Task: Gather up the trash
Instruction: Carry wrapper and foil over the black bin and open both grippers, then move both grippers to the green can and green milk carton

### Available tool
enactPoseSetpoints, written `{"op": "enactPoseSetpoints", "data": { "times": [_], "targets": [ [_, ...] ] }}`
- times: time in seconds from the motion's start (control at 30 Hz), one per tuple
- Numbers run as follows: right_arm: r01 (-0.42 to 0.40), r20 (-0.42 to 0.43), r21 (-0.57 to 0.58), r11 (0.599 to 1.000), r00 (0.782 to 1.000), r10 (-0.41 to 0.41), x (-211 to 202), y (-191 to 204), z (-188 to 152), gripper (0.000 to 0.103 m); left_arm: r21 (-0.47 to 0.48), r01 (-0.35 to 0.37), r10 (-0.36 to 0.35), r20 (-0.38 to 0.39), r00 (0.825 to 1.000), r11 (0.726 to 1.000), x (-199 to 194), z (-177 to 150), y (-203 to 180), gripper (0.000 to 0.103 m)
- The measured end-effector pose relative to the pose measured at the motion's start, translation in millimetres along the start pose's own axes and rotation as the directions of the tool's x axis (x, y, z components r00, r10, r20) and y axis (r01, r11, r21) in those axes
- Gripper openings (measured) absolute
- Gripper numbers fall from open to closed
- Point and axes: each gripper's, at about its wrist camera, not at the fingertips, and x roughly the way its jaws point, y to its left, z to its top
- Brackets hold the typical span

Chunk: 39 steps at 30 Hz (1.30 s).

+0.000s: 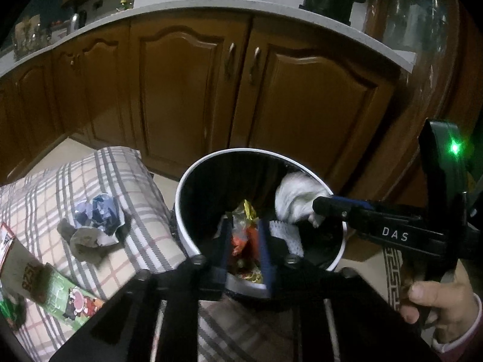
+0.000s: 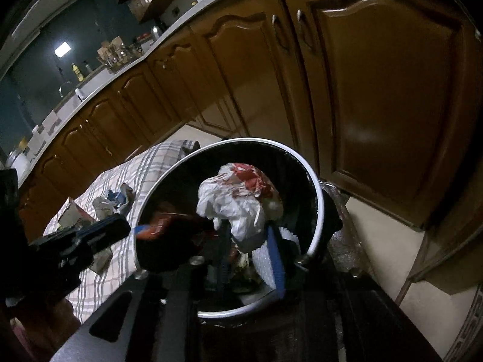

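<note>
The round trash bin [image 1: 193, 187] stands directly under both tools, so anything released falls inside. The right hand-held gripper [image 2: 246, 235] pinches a crumpled white-and-red wrapper [image 2: 238, 199] above the opening. The left hand-held gripper [image 1: 245, 241] clamps a shiny red-gold wrapper [image 1: 245, 226]. More crumpled paper [image 1: 96, 214] waits left of it, on the checked cloth [image 1: 145, 181].

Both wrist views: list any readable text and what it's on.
"DAS": white letters on the right gripper body, left wrist view.
Orange print on the flattened carton on the plaid cloth: sideways, blurred, not readable.
Cartoon wrapper: pictures only, no legible words.
Right wrist view: nothing readable.
</note>
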Motion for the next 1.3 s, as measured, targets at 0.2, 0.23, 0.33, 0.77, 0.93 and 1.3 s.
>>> {"op": "enactPoseSetpoints", "data": {
  "times": [0.2, 0.23, 0.33, 0.77, 0.93, 1.3],
  "targets": [
    [-0.013, 0.013, 0.019, 1.0, 1.0, 0.013, -7, -1, -2, 0.056, -0.053, -0.008, 0.009, 0.023, 1.0, 0.999, -18, -8, 11, 0.051],
    [-0.02, 0.017, 0.022, 1.0, 1.0, 0.02, -9, 0, -4, 0.06, -0.065, -0.014, 0.016, 0.025, 1.0, 0.998, -22, -11, 13, 0.054],
    [-0.04, 0.044, 0.023, 0.999, 0.998, 0.039, -18, 8, -12, 0.082, -0.097, -0.026, 0.03, 0.041, 0.999, 0.995, -37, -23, 22, 0.061],
    [-0.13, 0.054, -0.003, 0.992, 0.99, 0.13, -31, 67, -49, 0.095, -0.215, -0.112, 0.12, 0.028, 0.992, 0.97, -116, -100, 69, 0.066],
    [-0.164, 0.024, -0.035, 0.986, 0.986, 0.165, -24, 96, -63, 0.095, -0.255, -0.143, 0.154, 0.026, 0.988, 0.956, -145, -121, 85, 0.066],
    [-0.206, -0.021, -0.122, 0.971, 0.979, 0.205, -9, 148, -73, 0.095, -0.345, -0.2, 0.223, 0.027, 0.975, 0.917, -190, -142, 129, 0.066]
  ]
}}
